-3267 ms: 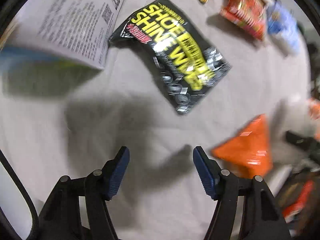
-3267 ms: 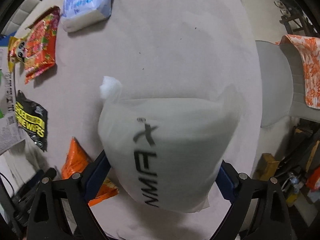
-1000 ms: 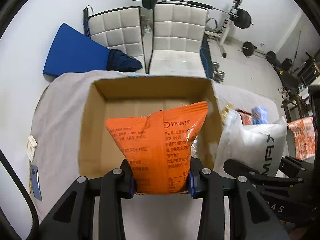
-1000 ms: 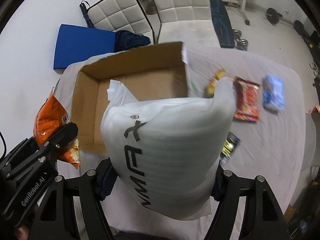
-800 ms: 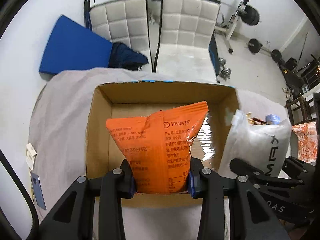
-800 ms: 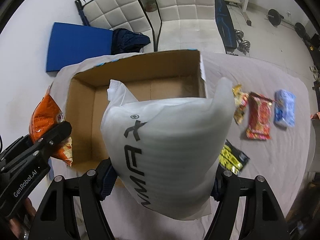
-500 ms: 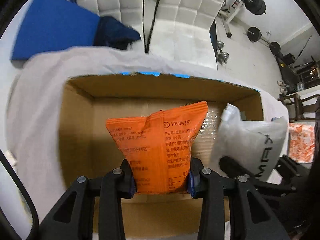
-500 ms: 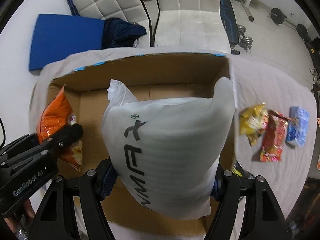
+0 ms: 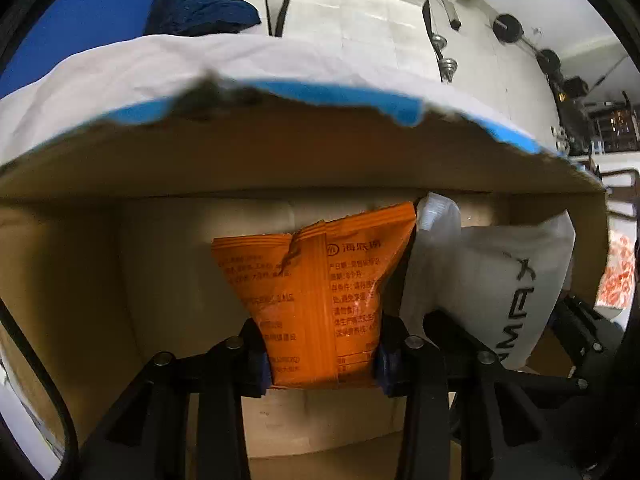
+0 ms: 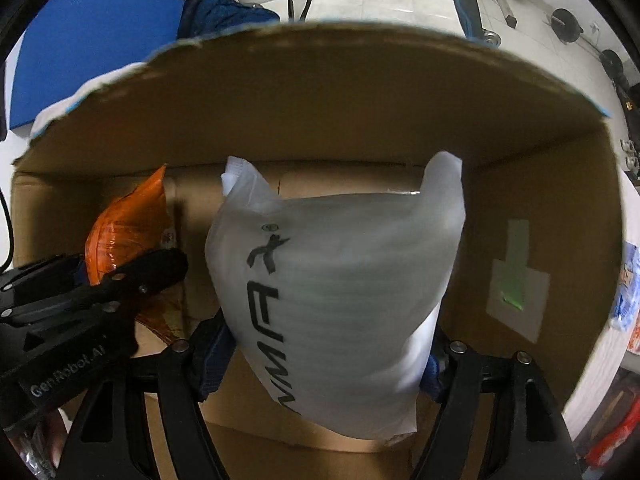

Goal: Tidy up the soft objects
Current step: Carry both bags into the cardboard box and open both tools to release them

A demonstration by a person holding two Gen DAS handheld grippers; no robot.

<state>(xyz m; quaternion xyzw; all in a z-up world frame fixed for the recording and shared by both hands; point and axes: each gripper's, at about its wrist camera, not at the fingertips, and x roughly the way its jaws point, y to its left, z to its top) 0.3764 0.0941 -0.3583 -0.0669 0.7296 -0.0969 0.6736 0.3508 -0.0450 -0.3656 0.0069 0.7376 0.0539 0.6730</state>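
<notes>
My left gripper (image 9: 322,354) is clamped on the lower end of an orange snack packet (image 9: 320,292), blue pads pressed into both sides; my right gripper (image 10: 328,356) is closed round the bottom of a white foam pouch (image 10: 340,292) with black lettering; both bundles stand upright inside the cardboard box (image 10: 360,108), the packet on the left, the pouch just beside it on the right (whether they touch I cannot tell). To the packet's left the box floor lies bare up to the left wall; right of the pouch a strip of bare cardboard runs to the right wall, which carries a pale label with green tape (image 10: 516,276); the far wall rises just behind both. The packet is crinkly, glossy film with a crimped top seam; the pouch is soft, ribbed and puffy; the box rim is ragged with torn blue tape (image 9: 332,98). Beyond the far rim, pale cloth (image 9: 140,68) covers the table.
</notes>
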